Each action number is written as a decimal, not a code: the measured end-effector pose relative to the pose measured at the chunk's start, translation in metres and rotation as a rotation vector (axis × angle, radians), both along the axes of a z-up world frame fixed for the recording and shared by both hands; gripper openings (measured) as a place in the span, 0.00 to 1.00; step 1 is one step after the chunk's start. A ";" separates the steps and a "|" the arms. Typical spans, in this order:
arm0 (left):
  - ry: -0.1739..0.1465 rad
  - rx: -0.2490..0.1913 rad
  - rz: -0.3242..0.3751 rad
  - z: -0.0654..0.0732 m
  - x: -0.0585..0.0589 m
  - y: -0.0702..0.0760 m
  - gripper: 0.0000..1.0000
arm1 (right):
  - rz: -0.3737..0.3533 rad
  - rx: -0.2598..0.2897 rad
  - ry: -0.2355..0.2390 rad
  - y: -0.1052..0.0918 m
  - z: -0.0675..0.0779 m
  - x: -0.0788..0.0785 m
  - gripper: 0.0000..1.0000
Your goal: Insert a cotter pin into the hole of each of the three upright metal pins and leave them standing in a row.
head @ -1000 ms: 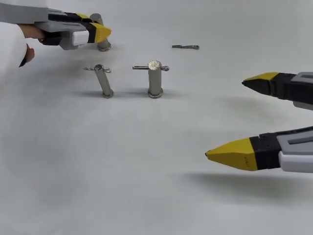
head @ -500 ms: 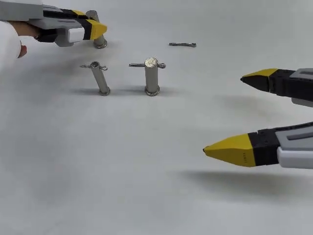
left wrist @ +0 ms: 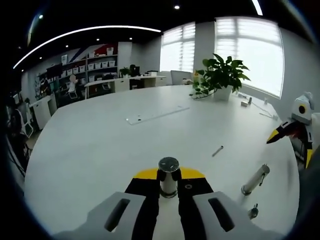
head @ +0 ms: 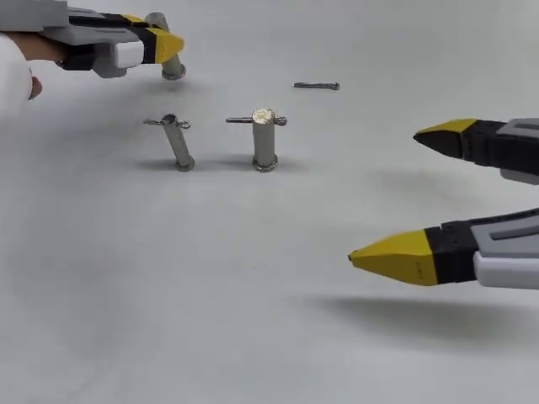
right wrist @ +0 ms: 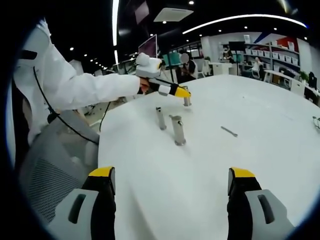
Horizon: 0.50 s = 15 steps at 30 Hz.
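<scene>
Jaws of the left claw are gripping a bare metal pin upright at the far left of the bench. The right claw is hovering wide open, empty. A thin pin and a thick pin are standing side by side, each carrying a cotter pin, while a loose cotter pin is lying beyond them.

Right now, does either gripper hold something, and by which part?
The left gripper holds one upright grey metal pin by the middle of its shaft. The open right gripper holds nothing.
</scene>
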<state>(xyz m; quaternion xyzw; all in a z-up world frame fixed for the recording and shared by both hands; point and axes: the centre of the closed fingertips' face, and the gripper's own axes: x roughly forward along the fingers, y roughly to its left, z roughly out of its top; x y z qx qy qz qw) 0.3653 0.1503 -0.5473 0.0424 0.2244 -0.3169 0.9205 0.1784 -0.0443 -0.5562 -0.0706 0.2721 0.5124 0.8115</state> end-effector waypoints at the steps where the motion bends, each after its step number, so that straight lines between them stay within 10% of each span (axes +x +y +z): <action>1: -0.002 0.001 0.003 0.003 -0.002 0.002 0.09 | -0.001 0.002 -0.004 0.000 0.001 0.001 0.91; 15: -0.013 -0.003 0.015 0.044 -0.038 0.012 0.09 | 0.010 0.015 -0.055 0.002 0.017 0.005 0.91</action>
